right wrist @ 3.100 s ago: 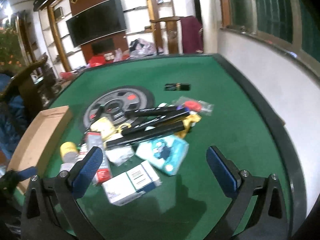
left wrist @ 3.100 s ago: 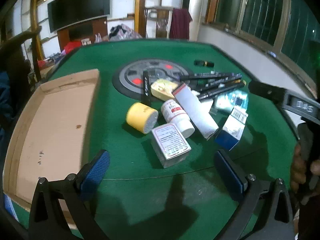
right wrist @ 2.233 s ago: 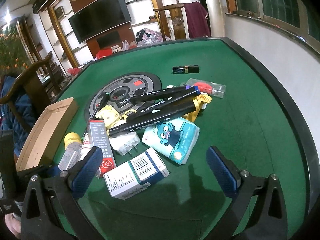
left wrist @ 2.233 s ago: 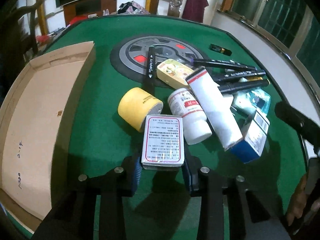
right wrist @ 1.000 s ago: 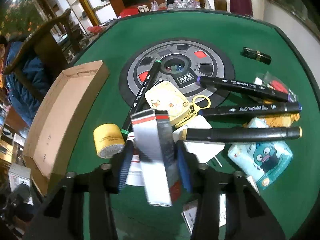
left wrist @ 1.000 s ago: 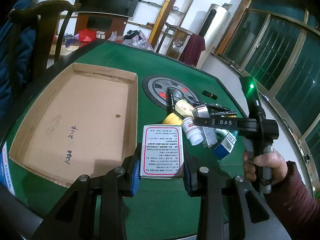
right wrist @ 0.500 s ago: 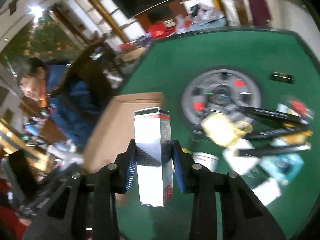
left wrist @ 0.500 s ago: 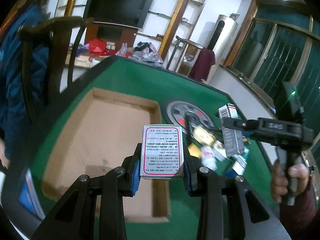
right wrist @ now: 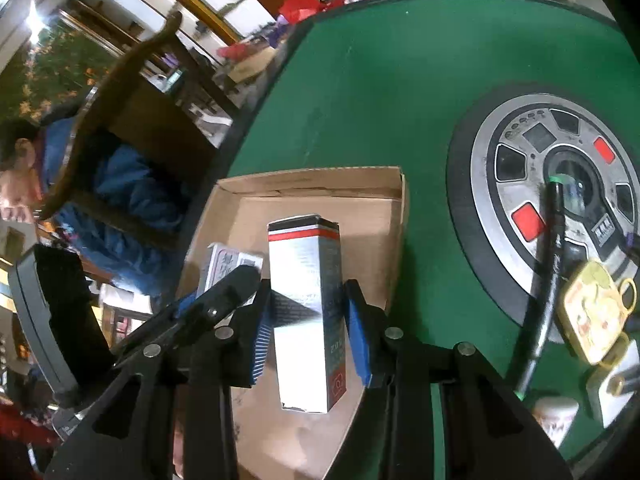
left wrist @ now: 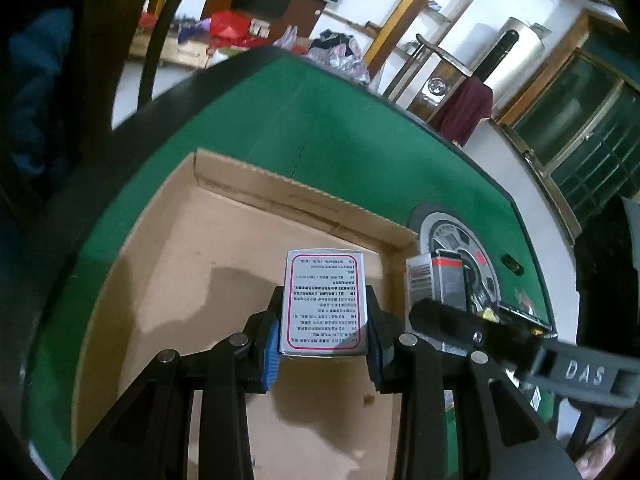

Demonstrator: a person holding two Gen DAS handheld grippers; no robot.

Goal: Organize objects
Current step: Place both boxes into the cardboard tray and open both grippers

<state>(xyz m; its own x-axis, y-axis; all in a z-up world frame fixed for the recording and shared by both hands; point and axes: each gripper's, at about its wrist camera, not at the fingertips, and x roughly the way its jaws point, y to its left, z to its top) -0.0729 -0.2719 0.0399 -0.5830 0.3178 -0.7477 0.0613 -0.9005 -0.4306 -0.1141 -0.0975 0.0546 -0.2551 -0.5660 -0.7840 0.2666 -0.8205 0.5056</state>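
My left gripper (left wrist: 323, 334) is shut on a silver box with a red-framed label (left wrist: 323, 304) and holds it above the floor of the open cardboard tray (left wrist: 224, 240). My right gripper (right wrist: 308, 324) is shut on a tall silver carton with a red stripe (right wrist: 306, 300), held over the tray's right part (right wrist: 320, 196). The carton also shows in the left wrist view (left wrist: 438, 278), beside the tray's right wall. The silver box shows in the right wrist view (right wrist: 228, 262), just left of the carton. The two grippers are close side by side.
The tray lies on a green felt table (right wrist: 380, 80) with a dark rim. A round grey dial plate (right wrist: 560, 188) is to the right, with a black marker (right wrist: 548, 264), a yellow tin (right wrist: 592, 316) and a white bottle (right wrist: 556, 414). A chair (right wrist: 120, 92) stands behind.
Both grippers have moved left over the cardboard tray and lower toward it, each still holding its box. They now sit closer together.
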